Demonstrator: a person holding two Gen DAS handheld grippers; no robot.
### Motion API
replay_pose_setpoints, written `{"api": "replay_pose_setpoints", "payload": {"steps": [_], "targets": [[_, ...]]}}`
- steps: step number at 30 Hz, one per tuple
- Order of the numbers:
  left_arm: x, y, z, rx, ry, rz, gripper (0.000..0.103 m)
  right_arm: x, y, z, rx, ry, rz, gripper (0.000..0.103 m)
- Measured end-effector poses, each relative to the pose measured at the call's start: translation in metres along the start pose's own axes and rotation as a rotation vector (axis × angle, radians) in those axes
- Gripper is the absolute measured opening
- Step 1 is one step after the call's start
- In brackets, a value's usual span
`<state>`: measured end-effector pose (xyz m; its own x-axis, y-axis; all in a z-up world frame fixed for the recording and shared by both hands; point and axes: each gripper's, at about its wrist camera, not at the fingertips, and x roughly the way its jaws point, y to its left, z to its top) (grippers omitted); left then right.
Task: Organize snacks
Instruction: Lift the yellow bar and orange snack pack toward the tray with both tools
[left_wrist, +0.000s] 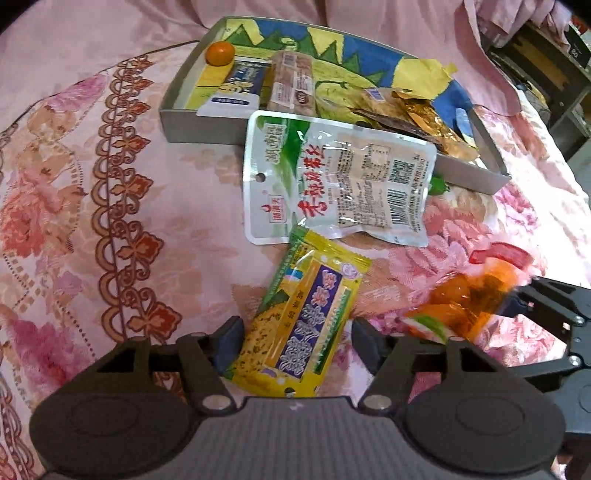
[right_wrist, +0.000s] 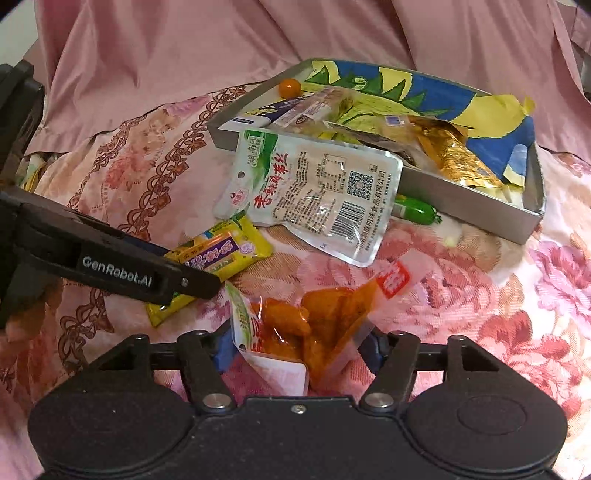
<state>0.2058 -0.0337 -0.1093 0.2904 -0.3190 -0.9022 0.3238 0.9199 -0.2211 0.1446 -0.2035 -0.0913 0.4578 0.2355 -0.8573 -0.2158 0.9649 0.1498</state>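
The left claw (left_wrist: 295, 339) is straddling a glossy yellow biscuit packet (left_wrist: 303, 317), fingers not visibly pressing it. The right claw (right_wrist: 299, 347) is pinching a crinkly orange pouch (right_wrist: 310, 325). Both are lying on a floral bedspread (left_wrist: 110, 184) near a shallow grey tray (left_wrist: 192, 122). Only the right view is showing a green sausage (right_wrist: 413, 210) clearly.

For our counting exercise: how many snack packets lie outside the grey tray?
4: the yellow packet between the left gripper's fingers, orange packet, white pouch leaning on the tray, green packet beneath it. More may hide.
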Motion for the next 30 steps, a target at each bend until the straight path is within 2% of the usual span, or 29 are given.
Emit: {"api": "replay_pose_setpoints", "payload": {"steps": [2, 4, 6, 8, 14, 20, 25, 30], "targets": [[0.001, 0.0, 0.0, 0.004, 0.002, -0.005, 0.071, 0.005, 0.001, 0.002, 0.006, 0.003, 0.006, 0.068], [0.0, 0.0, 0.0, 0.011, 0.001, 0.006, 0.066, 0.01, 0.002, 0.003, -0.001, 0.014, -0.002, 0.068], [0.0, 0.0, 0.0, 0.021, 0.0, 0.02, 0.062, 0.01, 0.006, 0.002, -0.029, 0.018, -0.017, 0.065], [-0.001, -0.001, -0.001, 0.025, -0.005, 0.025, 0.061, 0.009, 0.01, -0.001, -0.069, 0.019, -0.049, 0.057], [-0.009, -0.005, -0.005, 0.048, -0.02, 0.041, 0.057, 0.003, 0.021, -0.006, -0.154, -0.018, -0.083, 0.055], [-0.028, 0.003, -0.012, -0.03, -0.062, 0.003, 0.057, -0.015, 0.035, -0.011, -0.225, -0.083, -0.11, 0.055], [-0.045, 0.001, -0.026, -0.089, -0.103, -0.004, 0.057, -0.037, 0.04, -0.016, -0.21, -0.152, -0.118, 0.055], [-0.067, -0.008, -0.031, -0.106, -0.192, 0.001, 0.057, -0.061, 0.04, -0.021, -0.184, -0.239, -0.129, 0.055]]}}
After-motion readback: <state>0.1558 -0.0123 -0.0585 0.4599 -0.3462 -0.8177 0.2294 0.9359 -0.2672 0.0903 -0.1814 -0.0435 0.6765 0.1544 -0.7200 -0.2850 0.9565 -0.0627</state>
